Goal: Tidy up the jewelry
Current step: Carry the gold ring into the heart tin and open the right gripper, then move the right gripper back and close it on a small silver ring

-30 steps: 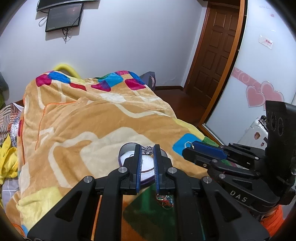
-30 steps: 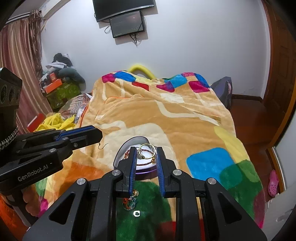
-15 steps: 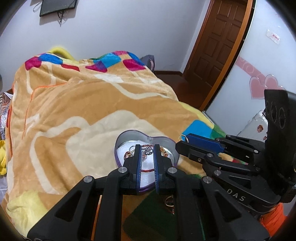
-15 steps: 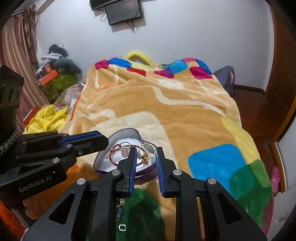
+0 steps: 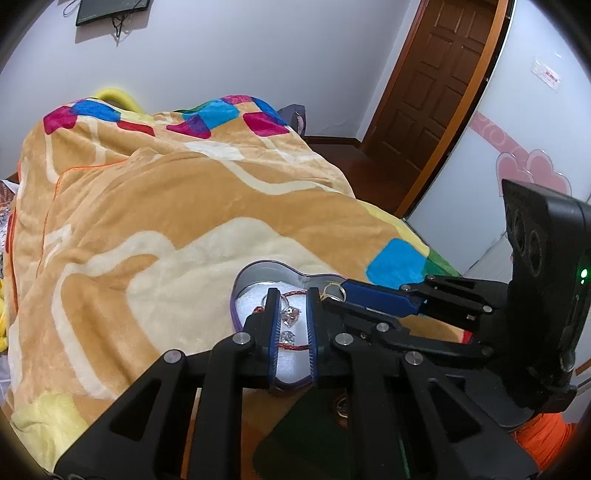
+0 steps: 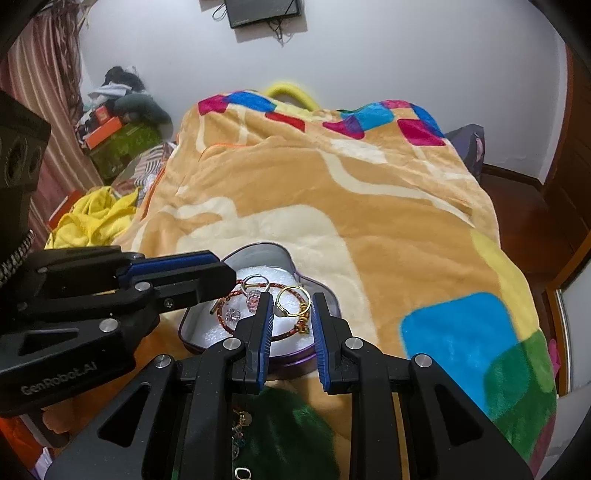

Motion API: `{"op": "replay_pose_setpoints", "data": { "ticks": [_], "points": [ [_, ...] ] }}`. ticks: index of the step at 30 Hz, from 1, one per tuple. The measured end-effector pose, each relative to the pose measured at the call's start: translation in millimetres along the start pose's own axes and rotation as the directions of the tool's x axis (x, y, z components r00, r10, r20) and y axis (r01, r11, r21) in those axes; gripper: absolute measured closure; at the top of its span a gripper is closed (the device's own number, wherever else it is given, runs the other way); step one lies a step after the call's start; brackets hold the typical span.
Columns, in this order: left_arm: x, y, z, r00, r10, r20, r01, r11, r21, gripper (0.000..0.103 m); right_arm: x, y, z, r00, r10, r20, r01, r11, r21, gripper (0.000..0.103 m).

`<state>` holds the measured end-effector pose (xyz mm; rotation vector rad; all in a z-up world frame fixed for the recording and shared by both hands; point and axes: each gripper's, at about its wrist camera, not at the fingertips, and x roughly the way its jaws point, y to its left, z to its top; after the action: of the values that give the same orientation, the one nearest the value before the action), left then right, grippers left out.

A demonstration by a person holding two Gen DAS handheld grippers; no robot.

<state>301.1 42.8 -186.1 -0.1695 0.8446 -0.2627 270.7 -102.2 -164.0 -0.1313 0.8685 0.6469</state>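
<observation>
Two grippers meet over a heart-shaped tin (image 6: 258, 258) lying on a bed with a plush orange and cream blanket (image 6: 369, 206) patched in blue, magenta and green squares. Tin: purple rim, white padded lining, holding a red cord bracelet (image 6: 284, 330), a gold ring (image 6: 291, 301), a silver ring (image 6: 255, 280) and small clear-stone pieces (image 6: 233, 314). Right gripper (image 6: 291, 321) hangs just above the near edge of the tin, jaws apart with a narrow gap, nothing held; the gold ring shows between its blue pads. Left gripper (image 5: 291, 314) sits over the tin's left side, jaws likewise a little apart and empty, a clear-stone piece (image 5: 290, 314) visible in the gap. Each gripper reaches in sideways in the other's view, tips close over the tin. More trinkets (image 6: 240, 421) lie on a green patch of blanket nearer than the tin. Room: pale wall with a dark screen (image 6: 264, 11) mounted high, brown panelled door (image 5: 432, 88) on the right, pink heart decals (image 5: 532, 173) on a white panel, striped curtain (image 6: 40, 81) on the left, piled clothes and boxes (image 6: 118, 114) in the corner, a yellow garment (image 6: 92, 218) beside the bed.
</observation>
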Motion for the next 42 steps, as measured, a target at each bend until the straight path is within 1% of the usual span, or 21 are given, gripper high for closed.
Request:
{"op": "replay_pose_setpoints", "data": {
  "ticks": [3, 9, 12, 14, 16, 20, 26, 28, 30, 33, 35, 37, 39, 42],
  "points": [
    [-2.7, 0.6, 0.0, 1.000, 0.023, 0.009, -0.024, 1.000, 0.004, 0.092, 3.0, 3.2, -0.2, 1.000, 0.002, -0.011, -0.002, 1.000, -0.011, 0.084],
    [-12.6, 3.4, -0.5, 0.999, 0.046, 0.027, -0.047, 0.999, 0.007, 0.092, 5.2, 6.6, 1.2, 0.999, 0.002, -0.042, -0.003, 1.000, -0.021, 0.084],
    [-18.2, 3.4, -0.4, 0.998, 0.055, 0.034, -0.055, 0.998, 0.009, 0.089, 4.4, 7.8, 2.0, 0.999, -0.002, -0.052, 0.001, 1.000, -0.022, 0.084],
    [-22.0, 2.7, -0.1, 0.997, 0.059, 0.040, -0.059, 0.998, 0.011, 0.088, 2.6, 8.7, 2.6, 0.998, -0.009, -0.054, 0.008, 1.000, -0.022, 0.082],
    [-26.5, 1.1, -0.1, 0.997, 0.066, 0.047, -0.066, 0.998, 0.014, 0.087, -0.3, 9.8, 3.7, 0.998, -0.017, -0.052, 0.016, 1.000, -0.021, 0.078],
    [-37.6, -4.0, -1.1, 0.995, 0.072, 0.065, -0.073, 0.997, 0.022, 0.081, -11.7, 12.2, 4.2, 0.999, -0.030, -0.031, 0.029, 0.999, -0.027, 0.077],
    [-54.8, -17.7, -5.2, 0.992, 0.092, 0.089, -0.097, 0.994, 0.055, 0.080, -37.6, 15.8, 1.9, 0.999, -0.049, 0.015, 0.049, 0.998, -0.031, 0.077],
    [-60.1, -21.5, -7.7, 0.991, 0.095, 0.093, -0.101, 0.993, 0.058, 0.078, -44.8, 17.4, 1.0, 0.998, -0.052, 0.028, 0.053, 0.998, -0.029, 0.077],
    [-66.1, -25.0, -10.9, 0.990, 0.099, 0.101, -0.106, 0.993, 0.059, 0.074, -53.6, 18.3, -0.5, 0.997, -0.062, 0.045, 0.063, 0.998, -0.028, 0.077],
    [-72.0, -27.5, -16.4, 0.990, 0.099, 0.100, -0.105, 0.993, 0.054, 0.072, -66.9, 21.6, -3.4, 0.996, -0.064, 0.070, 0.066, 0.997, -0.028, 0.077],
    [-74.9, -29.4, -20.2, 0.990, 0.105, 0.097, -0.111, 0.992, 0.053, 0.072, -76.9, 23.3, -6.1, 0.994, -0.063, 0.089, 0.066, 0.998, -0.024, 0.075],
    [-77.8, -30.5, -24.5, 0.990, 0.106, 0.092, -0.111, 0.992, 0.051, 0.071, -83.8, 23.7, -8.7, 0.992, -0.064, 0.105, 0.067, 0.998, -0.018, 0.066],
    [-80.2, -30.7, -29.1, 0.991, 0.105, 0.087, -0.109, 0.993, 0.047, 0.068, -89.4, 23.8, -12.1, 0.990, -0.070, 0.122, 0.073, 0.997, -0.013, 0.061],
    [-82.3, -31.9, -37.3, 0.992, 0.108, 0.073, -0.111, 0.993, 0.040, 0.068, -93.8, 22.7, -18.5, 0.989, -0.071, 0.128, 0.071, 0.997, 0.000, 0.061]
  ]
}}
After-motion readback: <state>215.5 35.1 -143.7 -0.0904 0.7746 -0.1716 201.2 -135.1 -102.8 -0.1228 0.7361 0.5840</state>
